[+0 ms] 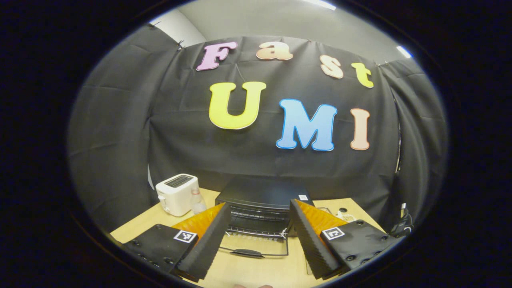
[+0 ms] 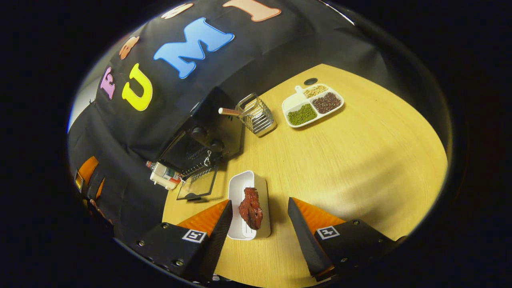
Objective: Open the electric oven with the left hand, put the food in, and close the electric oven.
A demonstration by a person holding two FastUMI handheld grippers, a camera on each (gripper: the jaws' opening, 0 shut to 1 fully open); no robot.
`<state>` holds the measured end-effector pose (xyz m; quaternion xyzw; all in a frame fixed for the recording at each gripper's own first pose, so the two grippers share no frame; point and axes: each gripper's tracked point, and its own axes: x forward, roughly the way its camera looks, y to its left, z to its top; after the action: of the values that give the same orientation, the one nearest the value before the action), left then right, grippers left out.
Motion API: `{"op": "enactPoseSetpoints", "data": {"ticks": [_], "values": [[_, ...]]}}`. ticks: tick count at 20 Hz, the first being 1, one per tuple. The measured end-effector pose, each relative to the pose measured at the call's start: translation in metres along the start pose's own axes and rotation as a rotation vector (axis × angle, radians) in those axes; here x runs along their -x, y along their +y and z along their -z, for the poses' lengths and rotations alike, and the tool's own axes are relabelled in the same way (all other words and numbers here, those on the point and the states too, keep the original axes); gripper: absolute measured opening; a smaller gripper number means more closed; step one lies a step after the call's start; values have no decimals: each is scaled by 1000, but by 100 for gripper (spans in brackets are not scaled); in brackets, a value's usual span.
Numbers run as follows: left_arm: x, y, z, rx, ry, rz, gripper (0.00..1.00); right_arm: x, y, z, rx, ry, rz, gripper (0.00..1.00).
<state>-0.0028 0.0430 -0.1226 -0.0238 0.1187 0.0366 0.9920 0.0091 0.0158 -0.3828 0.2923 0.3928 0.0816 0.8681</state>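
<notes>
Left gripper view: the left gripper (image 1: 260, 236) hangs released, its two wedge-shaped fingers with ridged inner faces spread wide and nothing between them. Dead ahead at twelve o'clock sits the electric oven (image 1: 262, 198), a boxy black metal case with its glass door (image 1: 256, 245) dropped flat onto the pale wood-grain table (image 1: 152, 218). Wire racks glint inside the open cavity, and a dark curved handle runs along the door's near edge. At ten o'clock from the oven stands a glossy white toaster (image 1: 176, 194) with rounded corners, and a small clear plastic bottle (image 1: 197, 201) stands just beside it.

Over to the right gripper view: the right gripper (image 2: 260, 224) is also released, fingers wide apart, gripping nothing. Right between them, near twelve o'clock, lies a white rectangular tray (image 2: 235, 190) with rounded corners, carrying the food (image 2: 251, 208), a lumpy, dark red chunk with a rough surface. Up at eleven o'clock the oven shows two round knobs, door down. At one o'clock, a wire-mesh basket (image 2: 258, 116) with a wooden handle, and farther out a white divided dish (image 2: 292, 104) with green, dark and tan grains in separate compartments.
</notes>
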Motion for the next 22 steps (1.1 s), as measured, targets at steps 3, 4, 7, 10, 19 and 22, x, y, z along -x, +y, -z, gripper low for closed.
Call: {"op": "enactPoseSetpoints", "data": {"ticks": [3,4,7,10,19,22], "values": [[12,2,-2,-17,-4,-33,100,-9,0,5,-19,52,-10,73],[16,2,-3,-19,1,-37,100,-14,-2,4,-36,44,-4,52],[20,5,-5,-20,0,-43,100,-10,8,2,-119,59,-54,24],[14,8,-9,-4,-5,-15,100,-15,12,2,-159,60,-50,10],[-23,58,-24,25,-29,95,100,39,82,-32,-294,-93,-181,10],[-37,81,-27,26,-30,122,100,52,127,-43,-329,-144,-282,10]]}}
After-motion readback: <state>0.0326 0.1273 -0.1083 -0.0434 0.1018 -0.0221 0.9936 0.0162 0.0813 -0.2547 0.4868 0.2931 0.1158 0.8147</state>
